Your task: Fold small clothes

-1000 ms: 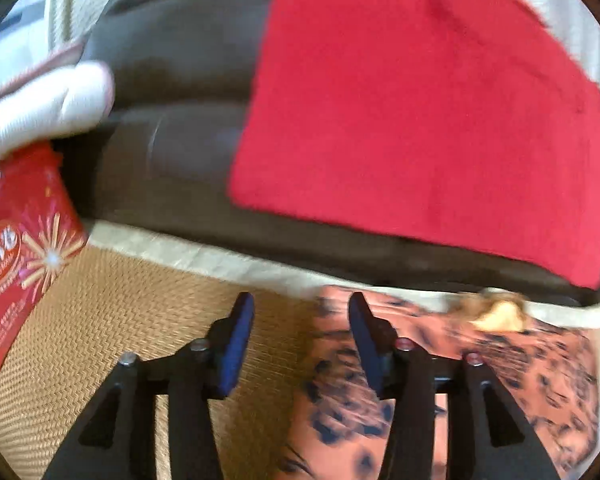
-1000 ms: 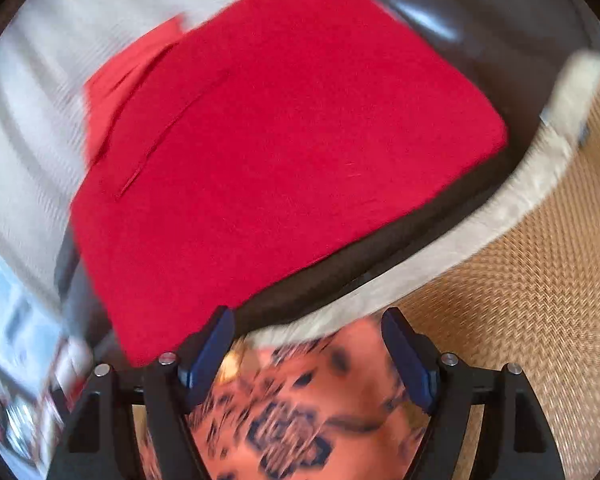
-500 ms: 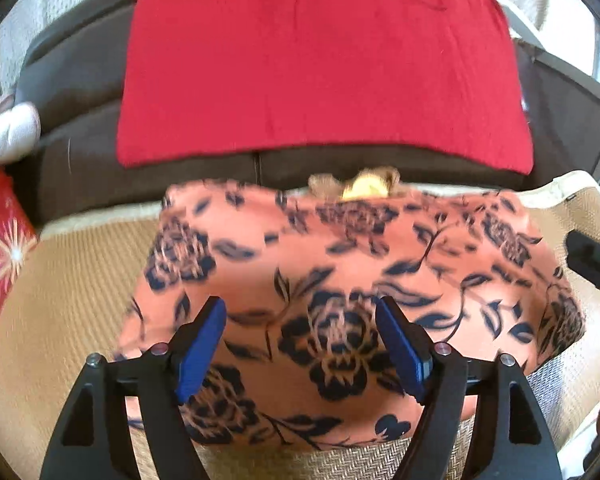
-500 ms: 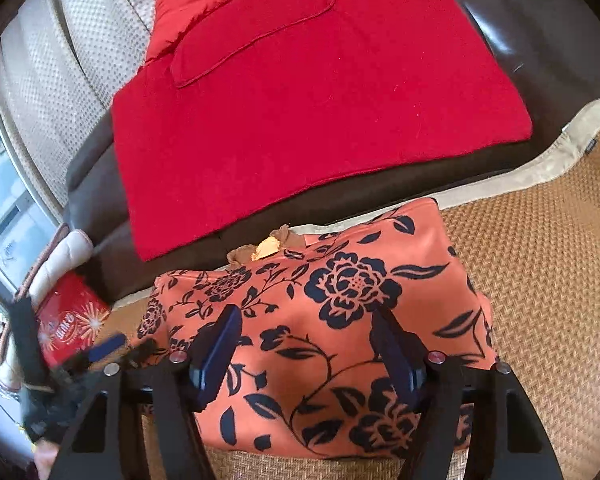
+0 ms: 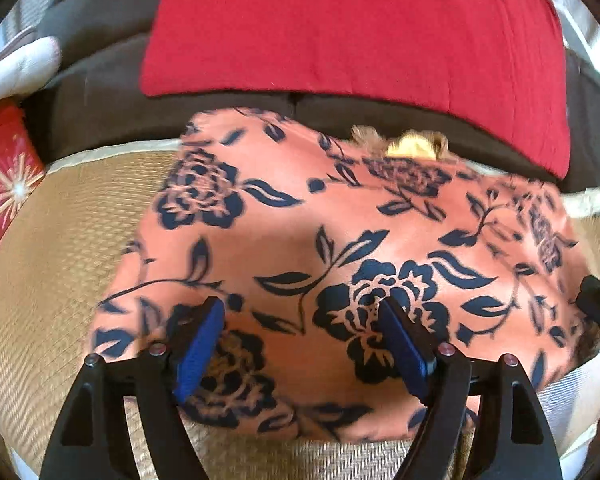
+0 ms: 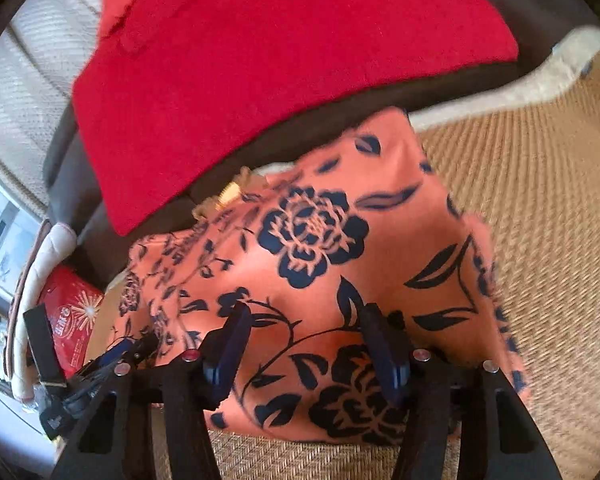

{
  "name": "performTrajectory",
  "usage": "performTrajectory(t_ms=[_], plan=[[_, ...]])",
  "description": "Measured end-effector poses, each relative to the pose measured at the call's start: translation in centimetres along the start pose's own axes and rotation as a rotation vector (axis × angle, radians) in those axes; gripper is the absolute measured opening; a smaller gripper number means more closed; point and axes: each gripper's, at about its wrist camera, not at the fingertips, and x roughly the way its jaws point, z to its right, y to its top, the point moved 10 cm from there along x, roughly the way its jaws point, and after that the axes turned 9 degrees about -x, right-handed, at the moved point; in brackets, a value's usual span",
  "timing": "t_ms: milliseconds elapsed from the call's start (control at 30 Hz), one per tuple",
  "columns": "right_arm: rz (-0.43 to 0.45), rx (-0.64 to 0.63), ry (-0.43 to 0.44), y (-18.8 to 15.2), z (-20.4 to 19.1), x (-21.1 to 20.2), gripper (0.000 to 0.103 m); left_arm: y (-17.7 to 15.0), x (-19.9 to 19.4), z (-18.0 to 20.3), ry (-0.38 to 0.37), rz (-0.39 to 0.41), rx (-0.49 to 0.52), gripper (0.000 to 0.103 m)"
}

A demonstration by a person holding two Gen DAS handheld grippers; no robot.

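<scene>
Both grippers (image 5: 300,344) now over garment (image 5: 340,240) (crosswise)

Woven straw mat (image 5: 60,248) carries the orange floral garment (image 5: 340,232), laid flat; red packet (image 5: 4,176) at its edge.

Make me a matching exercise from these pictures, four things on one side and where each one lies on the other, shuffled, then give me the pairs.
Things:
1. floral cloth
2. red cloth
3. red packet
4. left tool

Places:
A. on the dark cushion, beyond the floral cloth
B. at the left edge of the left wrist view, beside the mat
C. spread on the woven mat
D. over the near part of the floral cloth, jaws opening, nothing gripped

Pairs: 1-C, 2-A, 3-B, 4-D
</scene>
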Motion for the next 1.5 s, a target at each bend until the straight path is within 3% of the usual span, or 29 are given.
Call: performTrajectory(t_ms=[167,267,333,567,733,833,933,1033,1100,1167,1267,1500], plan=[[0.108,-0.018,0.059,1.0,-0.6,-4.1,0.061,0.2,-4.9,-3.9,-0.012,0.119,-0.103,0.081],[0.156,-0.002,0.098,1.3,-0.7,-5.6,0.063,-0.1,-5.6,-6.1,-0.015,0.139,-0.125,0.082],[0.156,-0.003,0.110,1.3,-1.5,-5.6,0.063,-0.3,-4.8,-7.4,0.032,0.119,-0.116,0.082],[0.050,-0.037,0.164,0.6,-5.8,-1.8,0.063,-0.9,0.1,-10.4,0.135,-0.024,-0.102,0.082],[-0.158,-0.033,0.118,-2.5,-6.5,4.2,0.063,-0.9,0.6,-10.8,0.084,-0.072,-0.127,0.082],[-0.125,-0.031,0.141,-1.9,-6.7,3.0,0.062,-0.7,-0.9,-11.3,0.073,-0.045,-0.129,0.082],[-0.094,0.036,0.196,-1.8,-5.5,0.7,0.063,-1.0,-2.8,-11.1,0.019,-0.026,-0.124,0.082],[-0.055,0.148,0.253,-1.8,-3.3,-2.2,0.064,-2.6,-3.6,-10.0,-0.147,-0.096,-0.193,0.082],[-0.043,0.221,0.296,-2.1,-1.7,-3.9,0.071,-3.8,-3.6,-9.2,-0.252,-0.154,-0.269,0.082],[-0.036,0.315,0.338,-3.0,0.0,-5.3,0.072,-4.9,-3.3,-8.6,-0.321,-0.205,-0.347,0.082],[-0.030,0.439,0.348,-4.6,2.5,-6.3,0.076,-5.6,-2.3,-8.0,-0.361,-0.251,-0.429,0.082],[-0.025,0.560,0.272,-4.5,5.3,-4.4,0.076,-4.9,-0.8,-9.2,-0.362,-0.177,-0.638,0.082]])
